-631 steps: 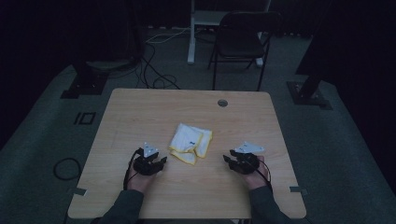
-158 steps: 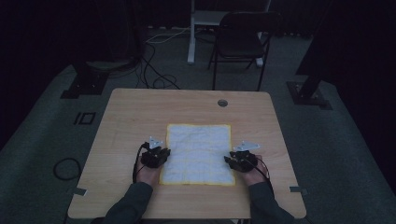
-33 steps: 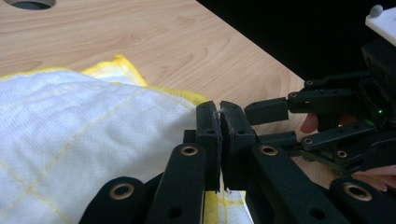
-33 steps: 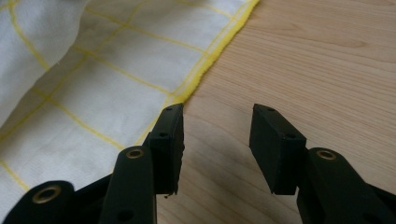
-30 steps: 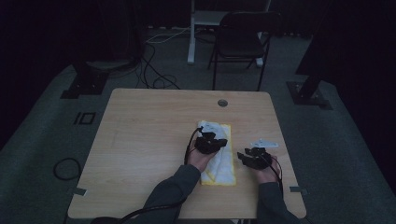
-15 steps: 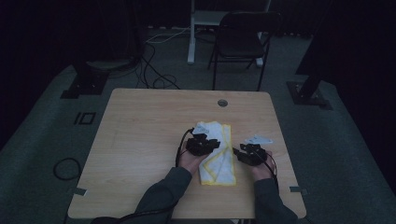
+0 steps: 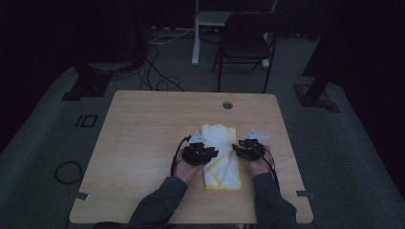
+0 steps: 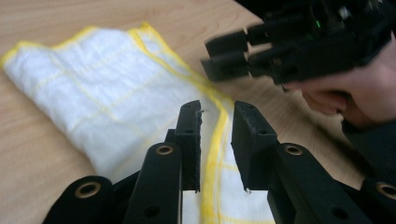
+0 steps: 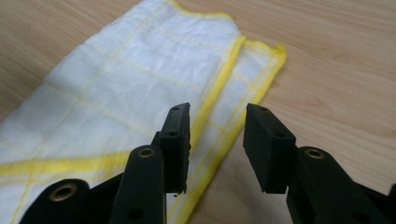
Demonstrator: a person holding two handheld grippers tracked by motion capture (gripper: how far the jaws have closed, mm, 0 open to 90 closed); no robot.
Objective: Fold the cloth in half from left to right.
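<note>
Dim floor and a dark folding chair (image 7: 248, 40) surround a light wooden table (image 7: 143, 133), seen from above, where a person sits with a gripper in each hand.

Left gripper (image 8: 215, 116): its black jaws stand partly apart and have just been opening. Nothing is pinched between them; they hang above the yellow hem of a white cloth with yellow grid lines (image 8: 93, 93). From above, this gripper (image 7: 210, 153) sits at the cloth's left edge, about midway along it.

Right gripper (image 9: 217, 123): its jaws are a little wider and have just been closing, though the pads do not yet press on anything. Below them lies the cloth's doubled yellow border (image 9: 224, 79), where one layer's edge rests slightly inside the other's. From above, this gripper (image 7: 237, 149) is at the cloth's right edge, opposite the left one.

Outward from the grippers, the cloth (image 7: 220, 155) lies flat as a long, narrow strip on the right half of the table, running away from the person, with its near end close to the front edge.

Judged from this, one lengthwise fold is done and released. What seems left is a further fold, probably end to end, to make a compact packet; neither gripper has a hold for it yet.
</note>
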